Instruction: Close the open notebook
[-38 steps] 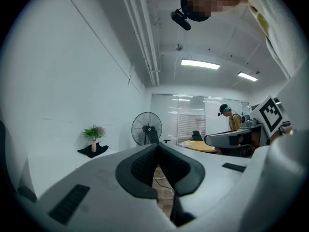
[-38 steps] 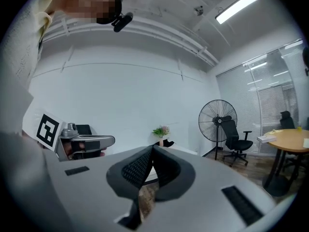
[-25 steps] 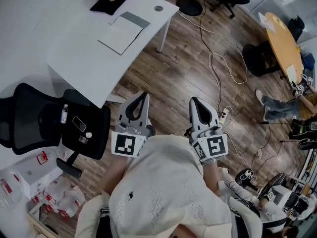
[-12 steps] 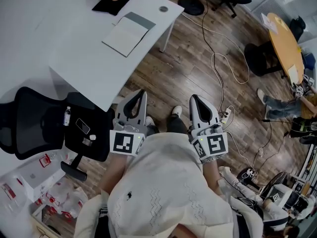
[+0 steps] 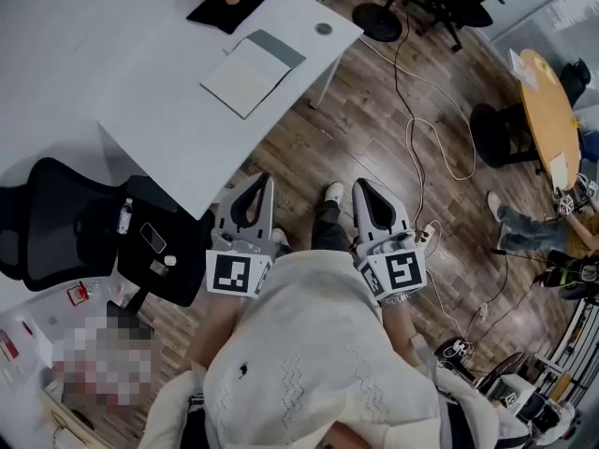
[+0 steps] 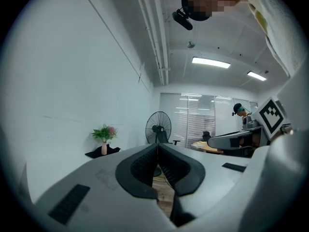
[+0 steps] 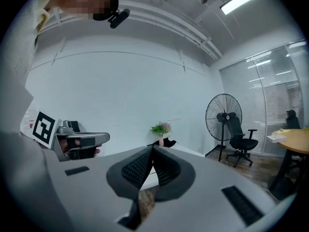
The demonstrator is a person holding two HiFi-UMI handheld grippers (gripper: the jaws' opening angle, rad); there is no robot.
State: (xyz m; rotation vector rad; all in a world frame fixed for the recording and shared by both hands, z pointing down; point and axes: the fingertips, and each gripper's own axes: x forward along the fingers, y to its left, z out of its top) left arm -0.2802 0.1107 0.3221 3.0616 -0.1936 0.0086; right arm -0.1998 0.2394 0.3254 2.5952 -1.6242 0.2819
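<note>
Notebook (image 5: pixel 251 73) open on bench (image 5: pixel 168 110), far from left tool (image 5: pixel 269 181) and right tool (image 5: pixel 357 184), both clenched empty; getting-near step; next, step close, flip it shut.

Head camera looks steeply down; both gripper cameras face the fan (image 6: pixel 158 127).

Off-white pages with a grey-green strip on the open notebook (image 5: pixel 251 73), white on the desk (image 5: pixel 140 101), brown wood-grain planks on the floor (image 5: pixel 374 129), light grey with black-and-white square markers on the left gripper (image 5: pixel 268 180) and right gripper (image 5: pixel 357 184), black on the office chair (image 5: pixel 56 232), orange on the round table (image 5: pixel 547 110).
</note>
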